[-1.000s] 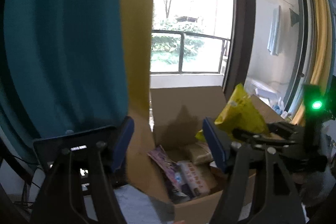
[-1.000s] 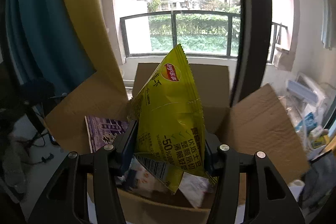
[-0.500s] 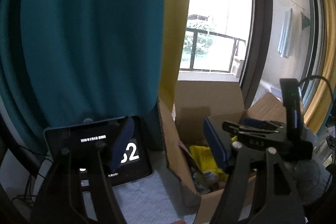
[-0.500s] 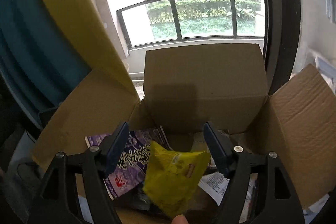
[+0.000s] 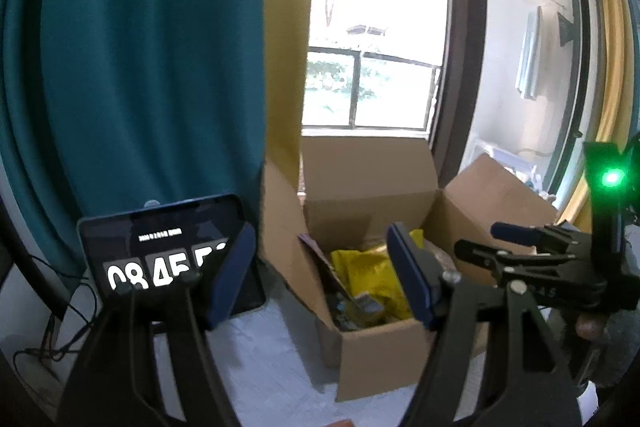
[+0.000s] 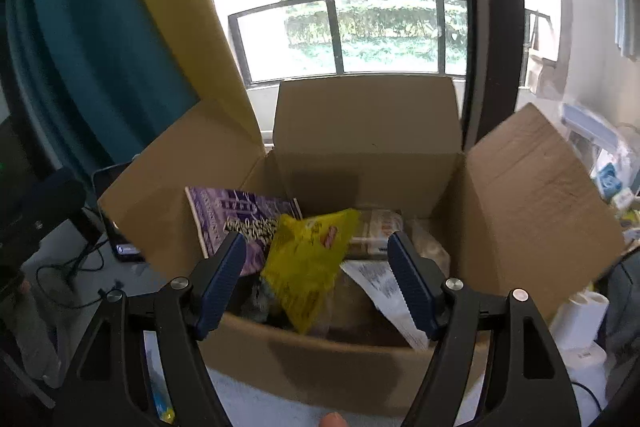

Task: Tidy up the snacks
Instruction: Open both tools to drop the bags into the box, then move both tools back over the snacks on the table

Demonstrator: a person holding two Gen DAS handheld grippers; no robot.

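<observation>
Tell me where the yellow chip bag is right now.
In the right wrist view the yellow chip bag lies inside the cardboard box, right of the purple packet, beyond the open right tool.

Right gripper (image 6: pixel 316 275) jaws having just been opening, now standing wide and empty; the yellow chip bag (image 6: pixel 310 261) it was clamping upright a second ago is now lying loose inside the cardboard box (image 6: pixel 360 375), partly over the purple packet (image 6: pixel 232 217). Left gripper (image 5: pixel 318 275) view is swinging left, bringing a tablet clock (image 5: pixel 160 251) into sight; right gripper (image 5: pixel 516 247) now sitting clear beside the box.
</observation>
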